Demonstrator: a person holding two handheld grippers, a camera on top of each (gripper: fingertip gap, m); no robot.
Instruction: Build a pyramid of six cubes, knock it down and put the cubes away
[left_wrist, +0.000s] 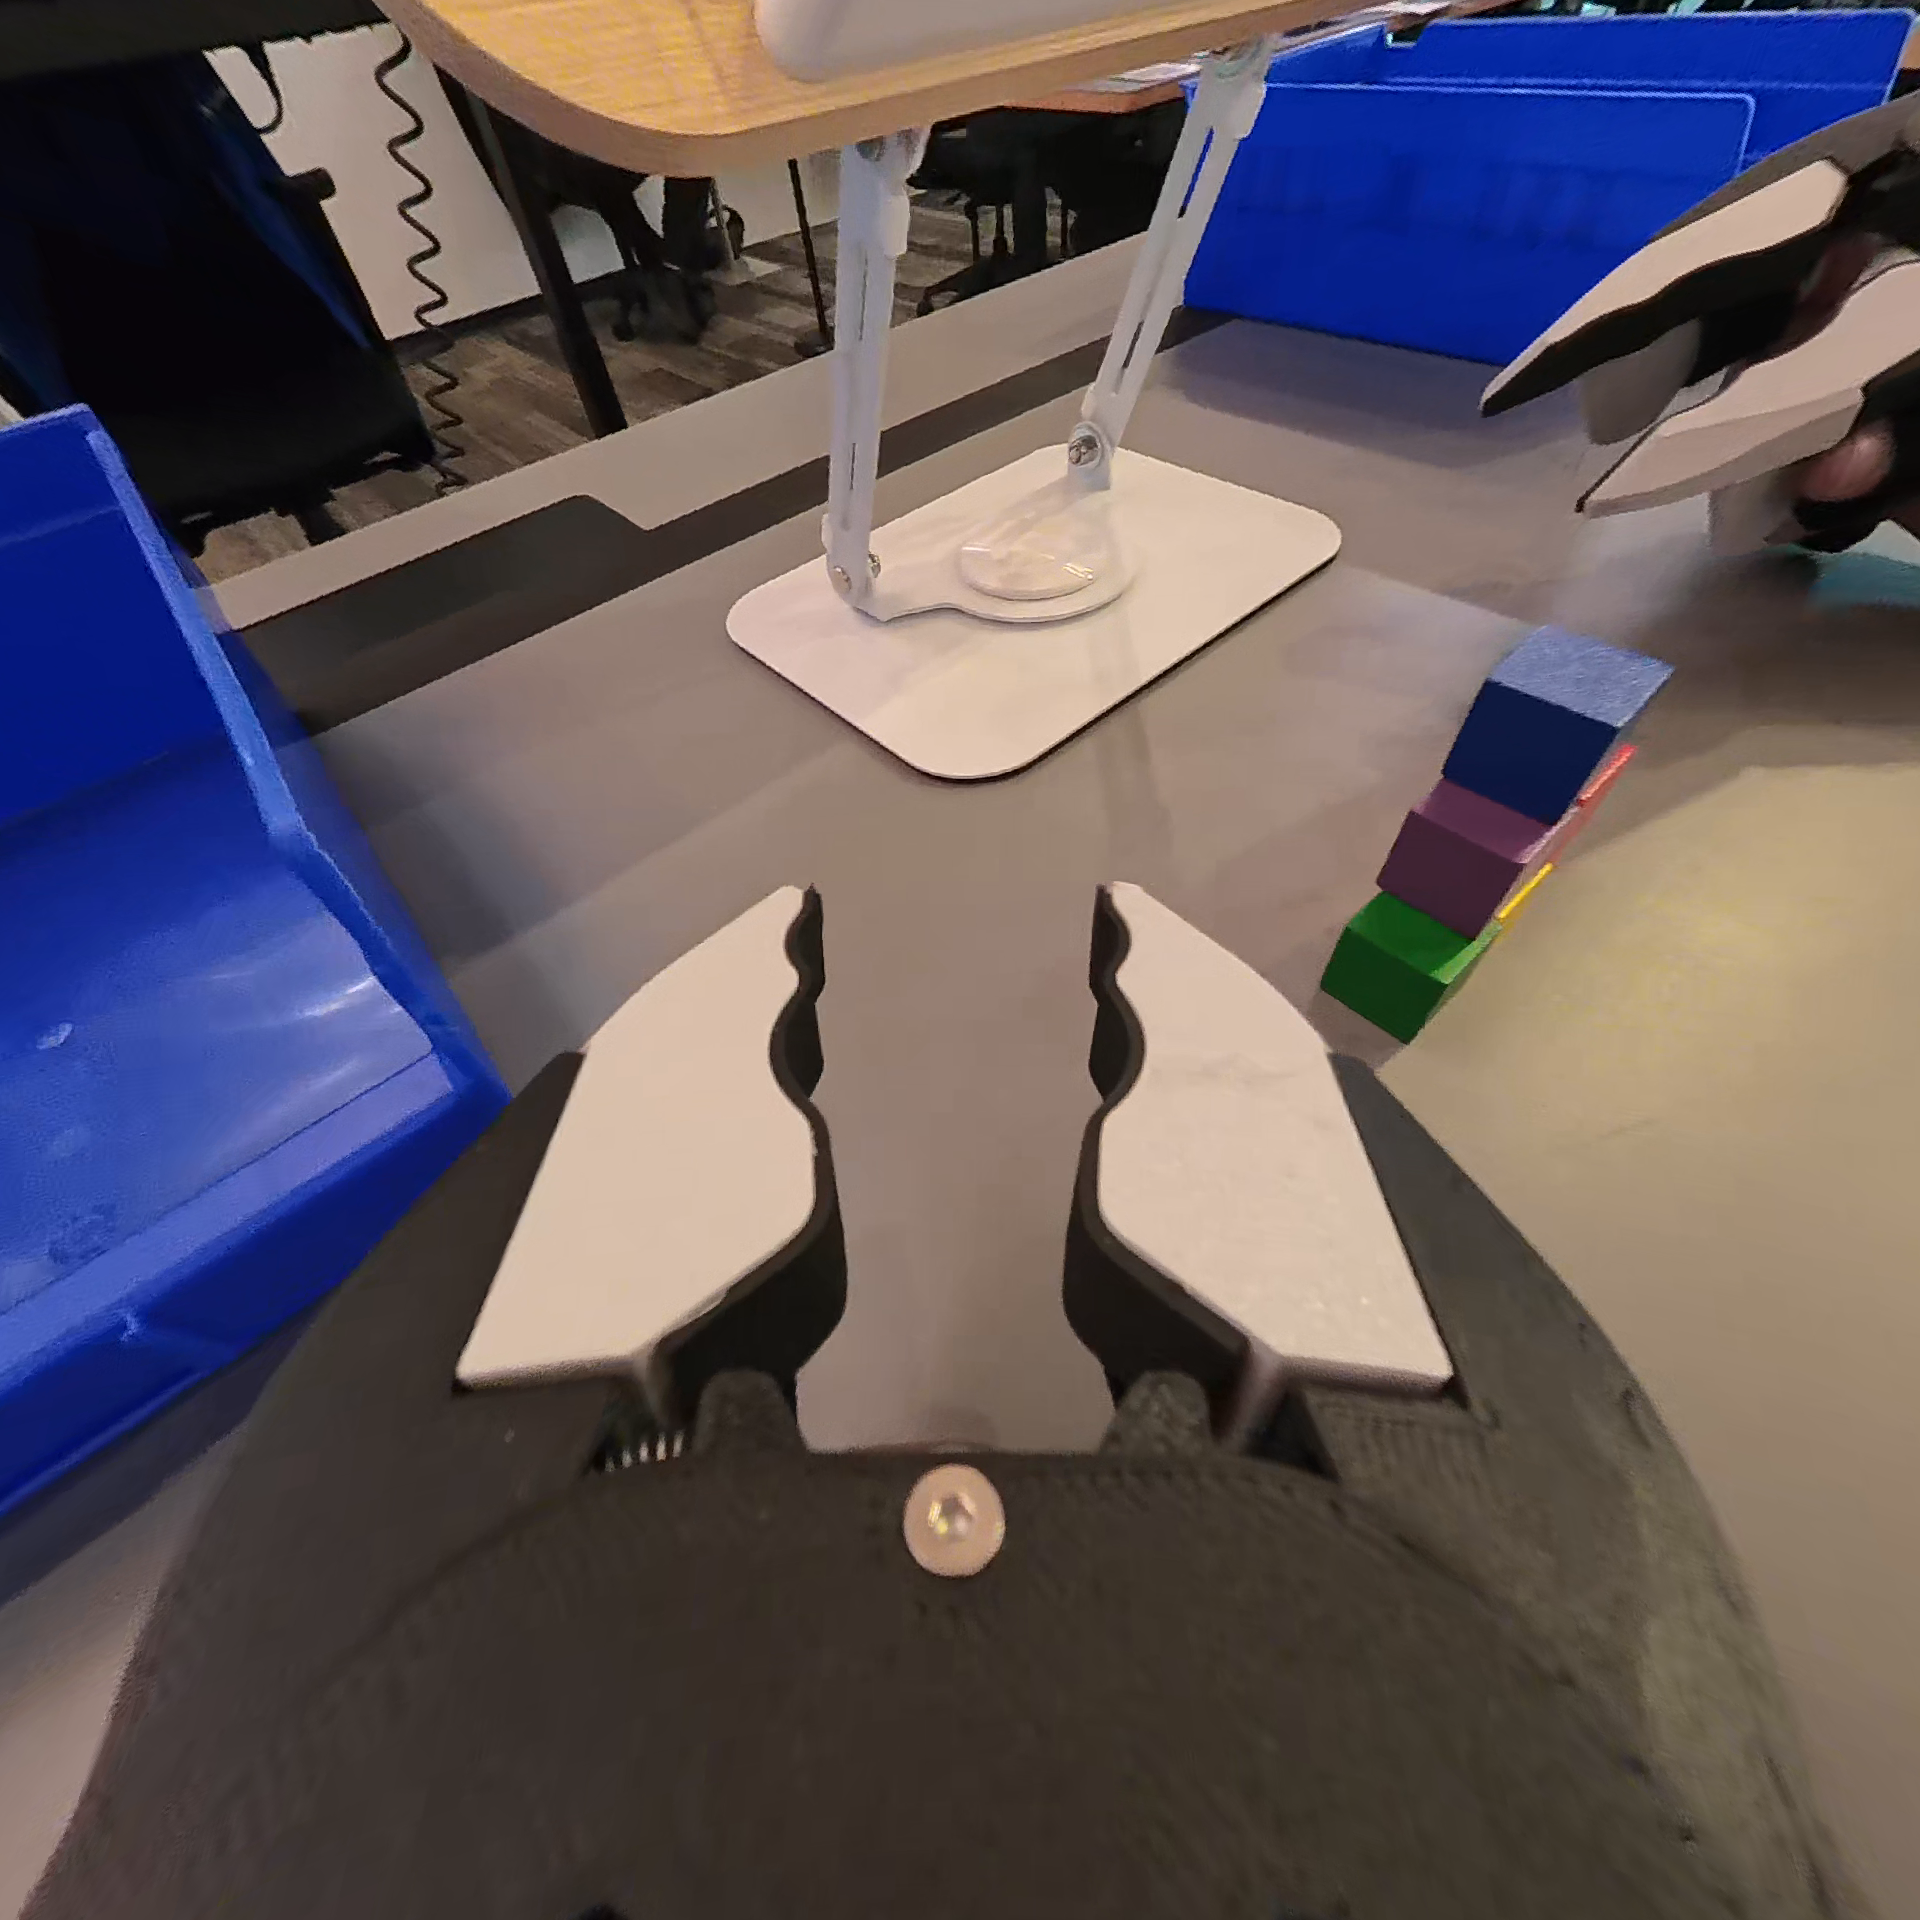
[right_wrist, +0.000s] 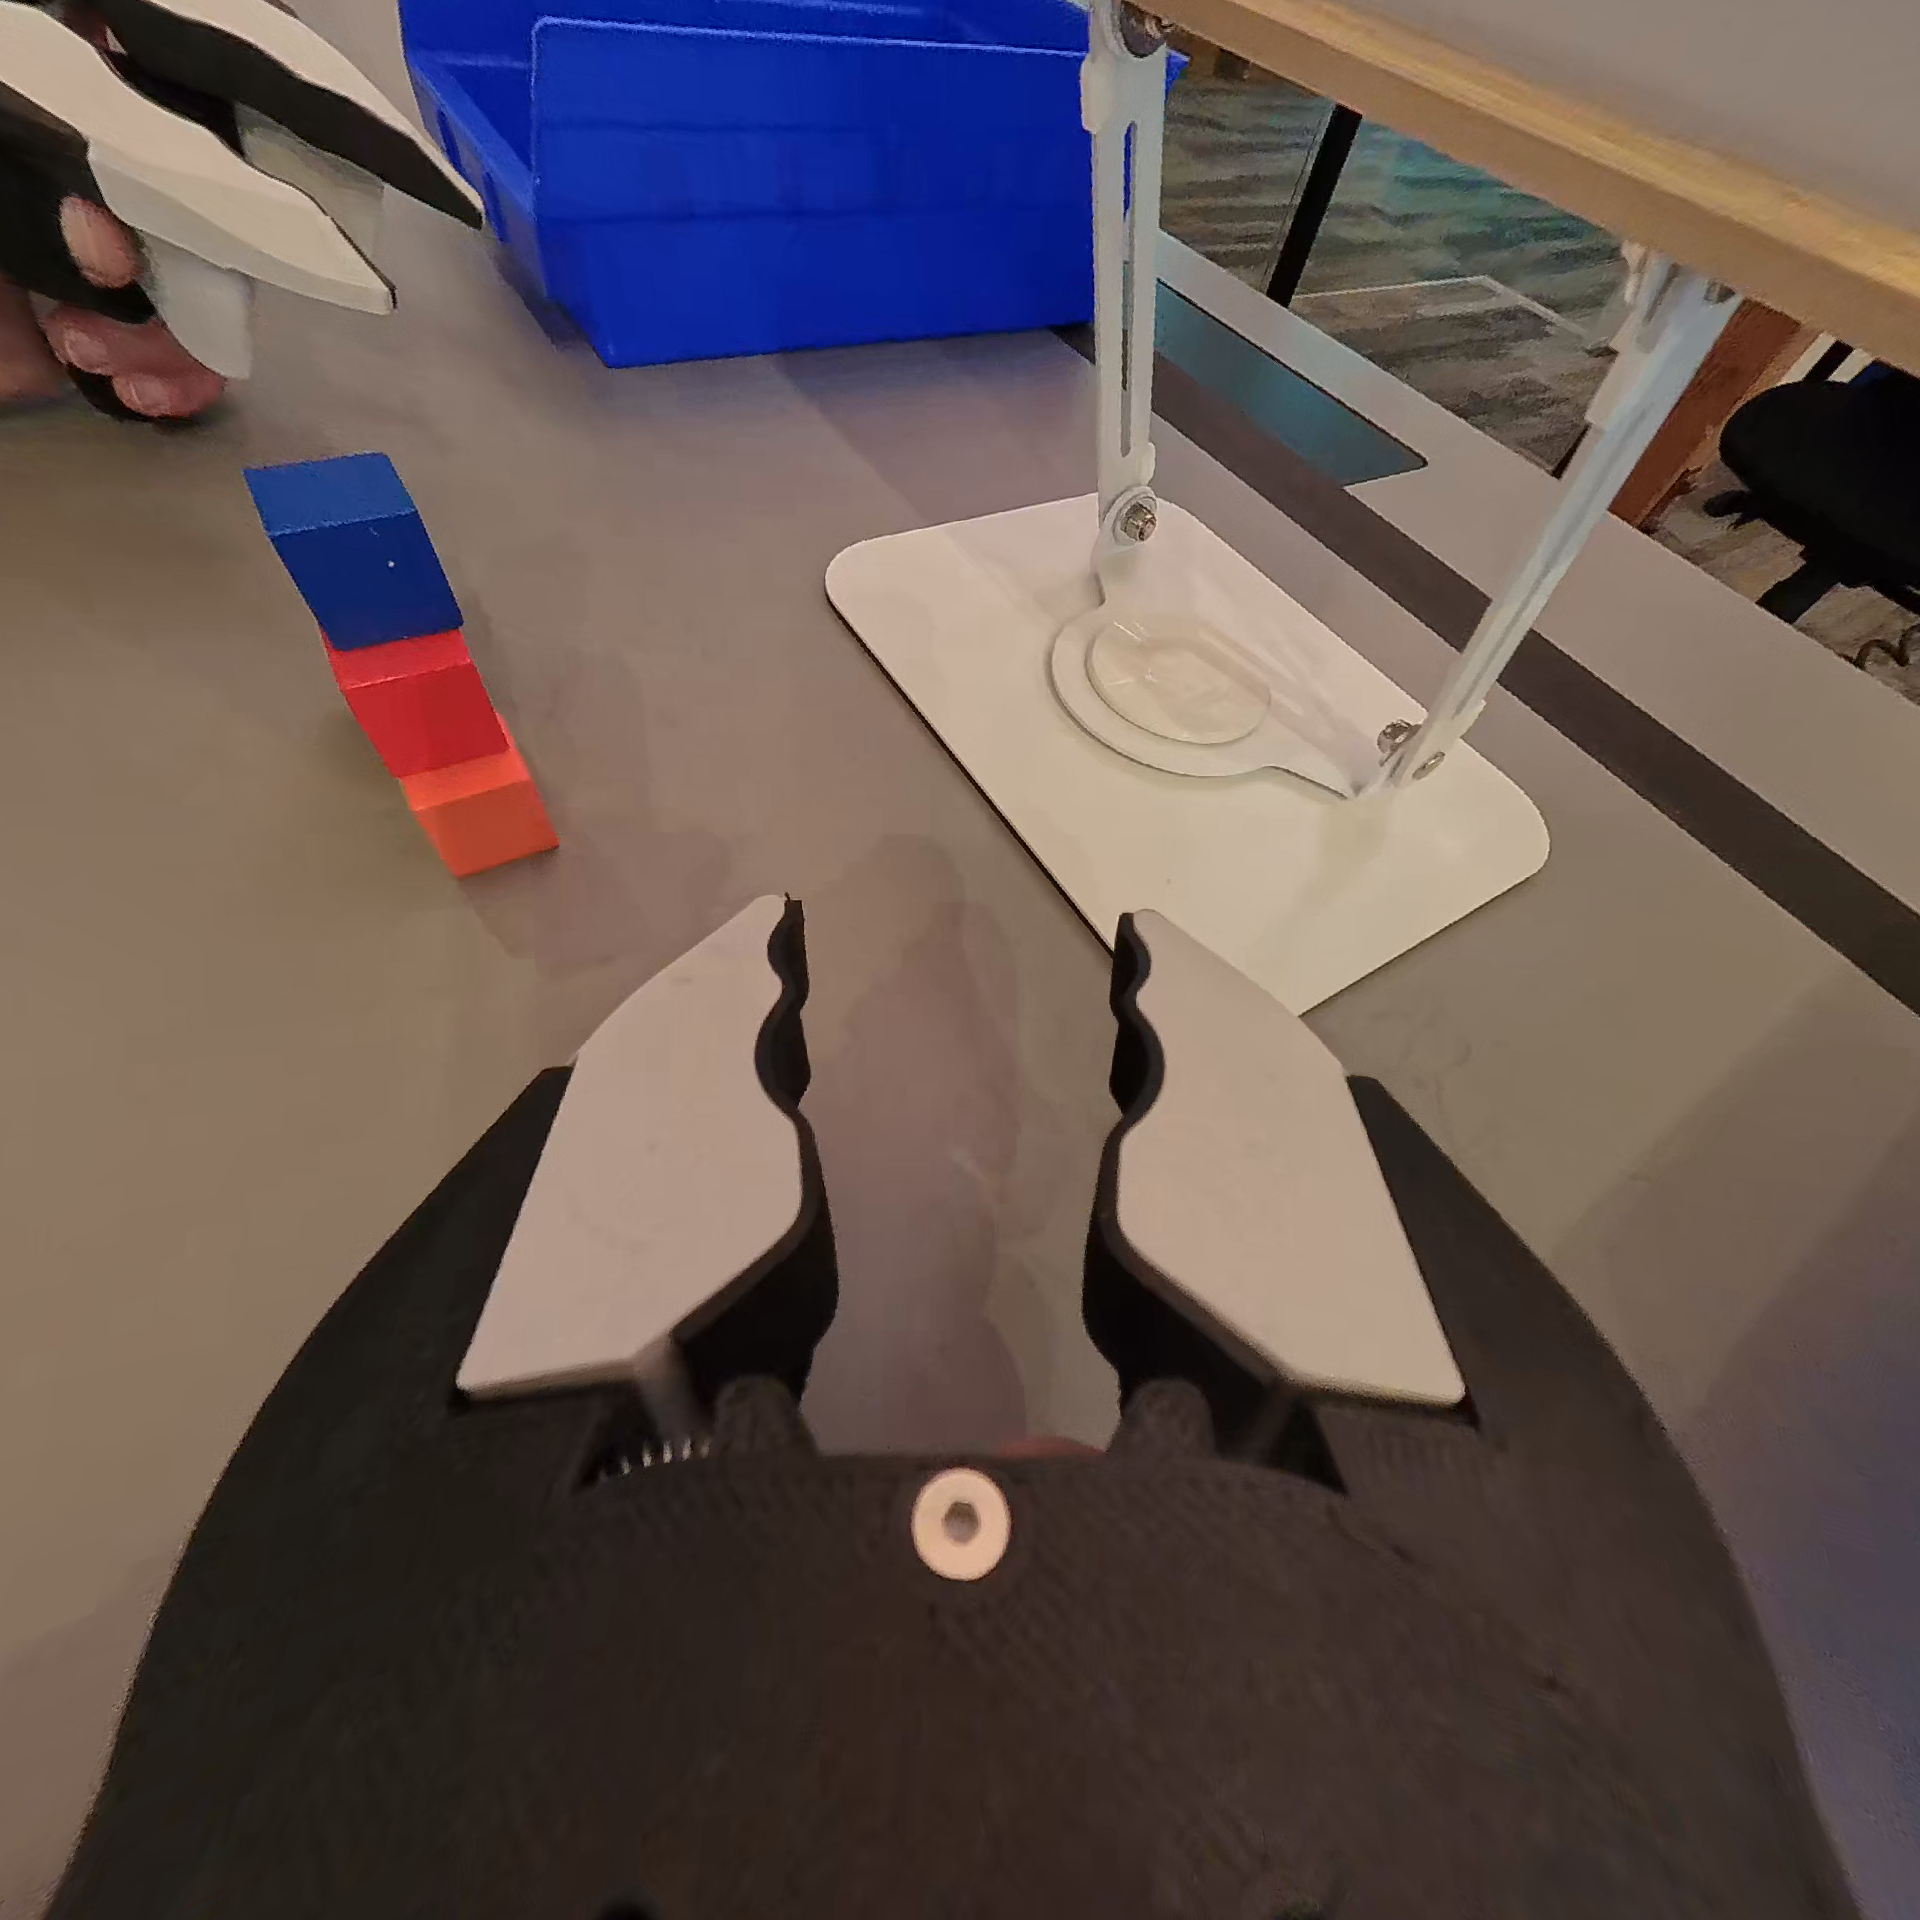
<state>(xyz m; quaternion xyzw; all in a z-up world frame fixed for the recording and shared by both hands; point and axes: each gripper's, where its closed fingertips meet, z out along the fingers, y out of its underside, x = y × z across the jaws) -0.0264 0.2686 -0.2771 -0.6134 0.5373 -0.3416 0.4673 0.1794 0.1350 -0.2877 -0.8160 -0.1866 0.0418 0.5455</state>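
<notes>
The pyramid (left_wrist: 1496, 842) is standing finished on the grey table (left_wrist: 935, 831), seen edge-on from both sides. The blue cube (right_wrist: 353, 551) is sitting at the top; in the left wrist view the purple cube (left_wrist: 1465, 857) and green cube (left_wrist: 1397, 961) are showing below it, with slivers of red and yellow behind, while the right wrist view is showing the red cube (right_wrist: 416, 696) and orange cube (right_wrist: 478, 805). The cubes are stepping inward tier by tier, which is probably what is keeping the stack steady.

The left gripper (left_wrist: 956, 899) is hovering with its jaws spread and nothing between them, the pyramid lying ahead and to its right, well apart. The right gripper (right_wrist: 961, 914) is likewise spread and bare, the pyramid ahead to its left. Both are likely holding clear so as not to topple it early; knocking it down looks to be next. Blue bins (right_wrist: 790, 208) are waiting nearby for the cubes, beside a white stand (right_wrist: 1195, 727).
</notes>
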